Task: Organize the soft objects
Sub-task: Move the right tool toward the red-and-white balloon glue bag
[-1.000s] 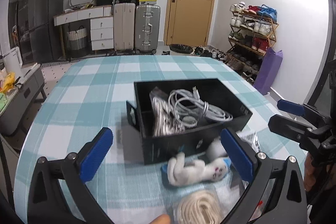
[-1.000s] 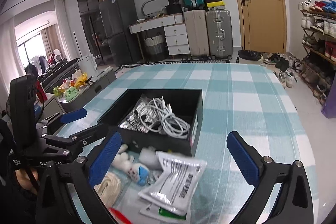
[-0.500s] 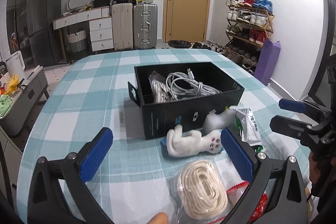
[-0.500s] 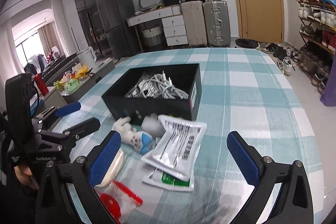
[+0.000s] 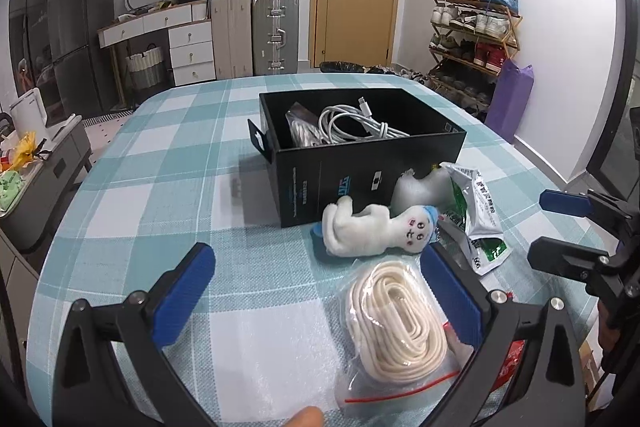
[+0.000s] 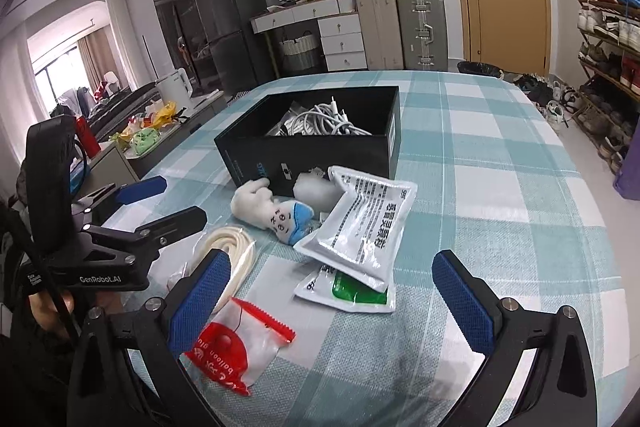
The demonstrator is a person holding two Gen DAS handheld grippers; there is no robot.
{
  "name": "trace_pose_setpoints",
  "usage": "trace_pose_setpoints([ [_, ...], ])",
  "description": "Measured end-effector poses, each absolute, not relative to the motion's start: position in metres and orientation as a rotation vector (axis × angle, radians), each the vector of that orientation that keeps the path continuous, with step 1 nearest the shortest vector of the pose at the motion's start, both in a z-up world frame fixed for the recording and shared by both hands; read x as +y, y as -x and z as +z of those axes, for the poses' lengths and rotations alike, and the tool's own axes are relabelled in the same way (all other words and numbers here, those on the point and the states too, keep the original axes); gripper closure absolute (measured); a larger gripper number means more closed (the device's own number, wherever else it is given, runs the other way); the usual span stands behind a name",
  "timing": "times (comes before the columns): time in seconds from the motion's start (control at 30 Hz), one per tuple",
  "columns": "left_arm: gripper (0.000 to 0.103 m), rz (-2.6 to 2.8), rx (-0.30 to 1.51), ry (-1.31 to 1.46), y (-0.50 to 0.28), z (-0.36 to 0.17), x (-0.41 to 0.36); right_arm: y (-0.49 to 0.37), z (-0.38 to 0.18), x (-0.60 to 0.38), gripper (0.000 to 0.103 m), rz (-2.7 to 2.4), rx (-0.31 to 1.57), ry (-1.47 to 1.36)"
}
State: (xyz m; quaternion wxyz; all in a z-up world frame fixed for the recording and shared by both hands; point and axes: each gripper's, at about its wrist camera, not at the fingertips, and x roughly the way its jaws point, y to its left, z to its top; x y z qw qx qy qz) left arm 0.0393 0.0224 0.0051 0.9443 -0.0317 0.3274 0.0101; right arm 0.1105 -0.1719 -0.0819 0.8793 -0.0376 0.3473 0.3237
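A black box (image 5: 360, 167) holding white cables (image 5: 352, 125) stands mid-table; it also shows in the right wrist view (image 6: 320, 147). In front of it lie a white plush toy (image 5: 372, 229) (image 6: 272, 211), a clear bag of cream rope (image 5: 394, 323) (image 6: 234, 253), silver foil packets (image 5: 476, 211) (image 6: 360, 223), a green-and-white packet (image 6: 352, 293) and a red balloon bag (image 6: 236, 345). My left gripper (image 5: 320, 301) is open above the near table, left of the rope bag. My right gripper (image 6: 336, 303) is open above the packets and empty.
The table has a teal checked cloth (image 5: 168, 155). A shoe rack (image 5: 472, 35) stands at the right wall; suitcases (image 5: 256, 31) and drawers stand behind. A low side cabinet with clutter (image 5: 28, 171) is to the table's left.
Both grippers have drawn back toward me, away from the box. More of the near table shows now, with the rope bag, packets and balloon bag in view. Both jaws stay open.
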Motion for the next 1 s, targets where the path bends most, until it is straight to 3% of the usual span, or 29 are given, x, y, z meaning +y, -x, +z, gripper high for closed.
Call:
trace_pose_setpoints([
  [1.0,0.000,0.005,0.672,0.073,-0.034,-0.003,0.025,-0.083,-0.118,-0.142,0.000,0.835,0.861,0.174],
])
